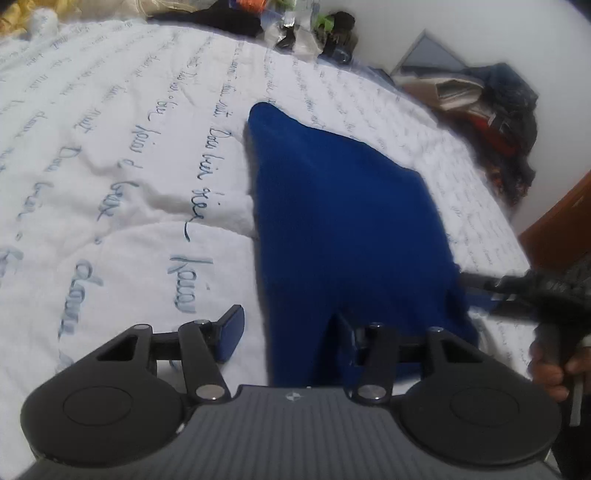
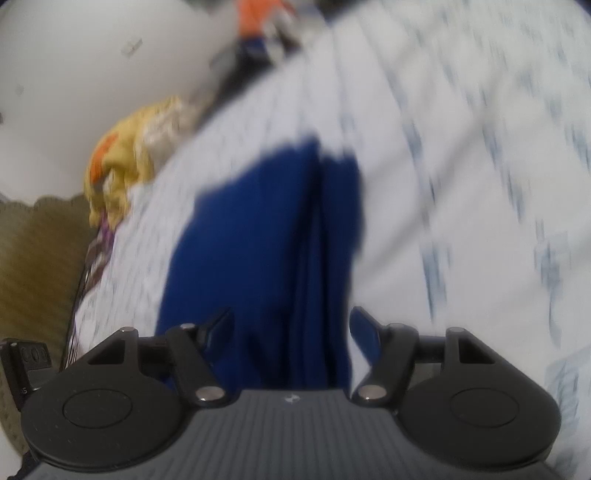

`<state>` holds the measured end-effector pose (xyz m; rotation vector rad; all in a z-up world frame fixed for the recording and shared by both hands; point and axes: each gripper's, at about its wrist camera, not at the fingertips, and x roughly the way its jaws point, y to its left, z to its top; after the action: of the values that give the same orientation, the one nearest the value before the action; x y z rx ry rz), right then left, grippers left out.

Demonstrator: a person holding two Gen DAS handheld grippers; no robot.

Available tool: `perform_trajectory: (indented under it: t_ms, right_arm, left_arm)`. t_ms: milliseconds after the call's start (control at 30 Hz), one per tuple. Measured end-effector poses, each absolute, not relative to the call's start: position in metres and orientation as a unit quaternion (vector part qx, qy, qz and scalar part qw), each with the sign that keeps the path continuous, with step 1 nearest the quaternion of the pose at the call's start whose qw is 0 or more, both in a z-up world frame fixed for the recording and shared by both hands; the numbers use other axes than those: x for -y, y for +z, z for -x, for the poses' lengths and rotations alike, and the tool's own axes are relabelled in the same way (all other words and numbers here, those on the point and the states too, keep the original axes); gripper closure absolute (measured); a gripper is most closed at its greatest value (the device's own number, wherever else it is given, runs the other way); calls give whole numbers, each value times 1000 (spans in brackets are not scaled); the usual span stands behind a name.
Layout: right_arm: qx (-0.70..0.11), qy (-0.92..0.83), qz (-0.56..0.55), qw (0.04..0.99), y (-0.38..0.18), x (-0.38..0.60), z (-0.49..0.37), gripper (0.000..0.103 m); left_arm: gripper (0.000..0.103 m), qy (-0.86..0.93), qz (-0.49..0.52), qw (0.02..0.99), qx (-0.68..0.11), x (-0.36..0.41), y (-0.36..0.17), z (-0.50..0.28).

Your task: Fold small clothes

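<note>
A dark blue garment (image 1: 343, 221) lies on the white bedspread (image 1: 110, 166) with blue script. My left gripper (image 1: 288, 332) is open; its left finger (image 1: 232, 332) is over the bedspread and its right finger is over the garment's near edge. The right gripper (image 1: 480, 291) shows at the right of this view, at the garment's right edge. In the blurred right wrist view the blue garment (image 2: 258, 240) runs between the wide-apart fingers of my right gripper (image 2: 291, 332); I cannot see cloth pinched.
Clutter of bags and dark items (image 1: 314, 29) lies at the bed's far edge. A pile of clothes (image 1: 498, 122) sits to the right. A yellow cloth (image 2: 122, 166) is at the bed's left edge.
</note>
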<state>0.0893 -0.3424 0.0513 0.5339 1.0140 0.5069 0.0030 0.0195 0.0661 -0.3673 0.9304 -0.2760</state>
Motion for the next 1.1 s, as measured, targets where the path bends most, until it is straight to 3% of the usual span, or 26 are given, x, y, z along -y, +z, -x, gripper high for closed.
perform_trajectory:
  t_ms: [33, 67, 100, 267, 367, 433, 467, 500, 533, 567, 600, 633, 733, 833, 867, 967, 1100]
  right_arm:
    - [-463, 245, -249, 815, 50, 341, -81, 35]
    - [-459, 250, -237, 818, 50, 336, -77, 46]
    - [-466, 250, -216, 820, 50, 328, -77, 84]
    - [-459, 271, -155, 832, 69, 317, -58, 91]
    - [-468, 255, -104, 840, 63, 316, -40, 88]
    - [-456, 257, -127, 843, 61, 323, -39, 75]
    - [-462, 246, -147, 839, 65, 329, -45, 58]
    - [-456, 231, -177, 841, 71, 336, -52, 40]
    - [-432, 227, -211, 847, 79, 343, -60, 34]
    - [-403, 231, -236, 853, 87, 347, -69, 29]
    - [-384, 236, -248, 858, 92, 347, -83, 29]
    - [-379, 231, -253, 860, 95, 345, -100, 29]
    - [-398, 200, -247, 861, 92, 324, -155, 35]
    - [-417, 176, -208, 867, 81, 300, -188, 71]
    - [-431, 188, -195, 861, 74, 291, -193, 97]
    - [-409, 203, -106, 883, 78, 276, -181, 97]
    - [-412, 167, -159, 882, 55, 322, -178, 98]
  left_arm:
    - [57, -138, 189, 864, -445, -18, 66, -3]
    - [83, -151, 206, 852, -458, -15, 64, -6]
    - [89, -150, 204, 847, -468, -10, 62, -11]
    - [91, -142, 141, 873, -444, -10, 85, 4]
    - [84, -116, 46, 893, -432, -6, 80, 24]
    - [73, -104, 16, 911, -399, -3, 81, 40]
    - [67, -107, 12, 920, -377, -1, 86, 47]
    - [55, -117, 13, 928, -354, 3, 93, 51]
    - [44, -130, 13, 935, -330, 7, 99, 54]
    - [21, -144, 9, 940, -309, 15, 102, 53]
    - [7, -152, 0, 945, -291, 24, 101, 51]
    - [8, -153, -11, 947, -281, 31, 99, 43]
    - [13, -150, -37, 942, -298, 52, 80, 21]
    - [11, -149, -37, 936, -316, 61, 62, 9]
    - [6, -149, -39, 937, -314, 61, 57, 10]
    - [0, -144, -51, 937, -314, 57, 41, 12]
    - [0, -146, 23, 933, -327, 30, 35, 3]
